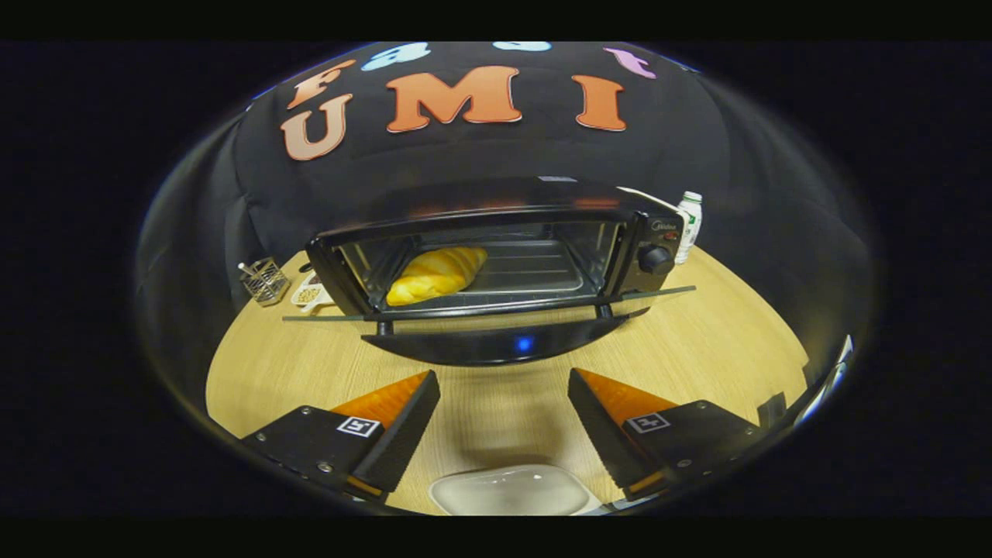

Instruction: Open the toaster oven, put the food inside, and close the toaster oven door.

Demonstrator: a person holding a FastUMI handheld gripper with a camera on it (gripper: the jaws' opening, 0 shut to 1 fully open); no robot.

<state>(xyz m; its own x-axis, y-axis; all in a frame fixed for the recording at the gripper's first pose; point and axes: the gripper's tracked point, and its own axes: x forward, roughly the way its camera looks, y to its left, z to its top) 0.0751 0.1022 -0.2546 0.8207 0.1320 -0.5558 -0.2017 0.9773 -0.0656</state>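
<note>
Closing step, judged from the scene: one toaster oven [496,256] at frame centre stands on the bench [697,349] with its door [496,341] dropped open and one bread loaf [435,274] inside at left. The gripper [504,415], fingers apart and empty, must next lift the door. One bottle [689,225], upper right.

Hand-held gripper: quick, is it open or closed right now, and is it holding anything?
Hand-held gripper: open, fingers spread over the bare wooden table, holding nothing.
</note>
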